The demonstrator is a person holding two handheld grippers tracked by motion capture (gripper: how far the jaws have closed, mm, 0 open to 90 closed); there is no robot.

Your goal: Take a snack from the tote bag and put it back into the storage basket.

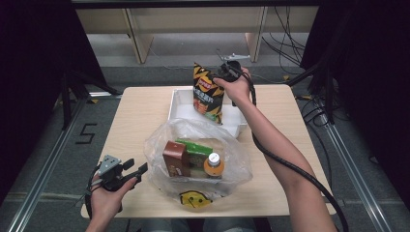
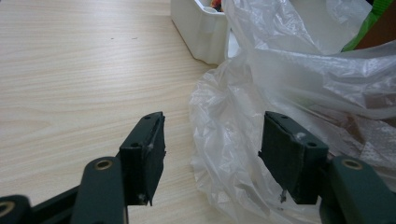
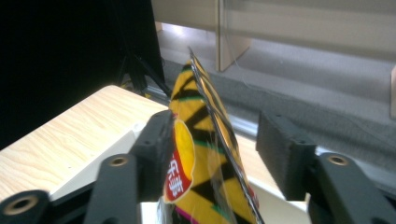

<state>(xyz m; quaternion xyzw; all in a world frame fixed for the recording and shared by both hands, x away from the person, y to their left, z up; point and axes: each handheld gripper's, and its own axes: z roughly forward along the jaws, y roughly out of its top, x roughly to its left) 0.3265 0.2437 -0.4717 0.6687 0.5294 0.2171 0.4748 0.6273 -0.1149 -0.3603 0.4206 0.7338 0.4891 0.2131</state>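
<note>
A yellow and black chip bag [image 1: 208, 94] stands upright with its bottom in the white tray [image 1: 183, 108] at the back of the table. My right gripper [image 1: 223, 72] is at the bag's top corner. In the right gripper view the jaws stand open on either side of the bag [image 3: 205, 140]; the left jaw touches it and the right jaw is clear of it. My left gripper [image 1: 138, 166] hovers open at the front left, beside a clear plastic bag [image 1: 232, 154]. Its jaws [image 2: 212, 140] hold nothing, and the plastic [image 2: 303, 84] bulges close to the right one.
Inside the plastic bag are a brown carton [image 1: 175, 158], a green packet [image 1: 196, 147] and an orange-capped bottle [image 1: 213, 164]. The tray's corner [image 2: 201, 32] lies ahead of the left gripper. Bare wooden tabletop [image 1: 140, 116] spreads to the left. Metal rails run along both table sides.
</note>
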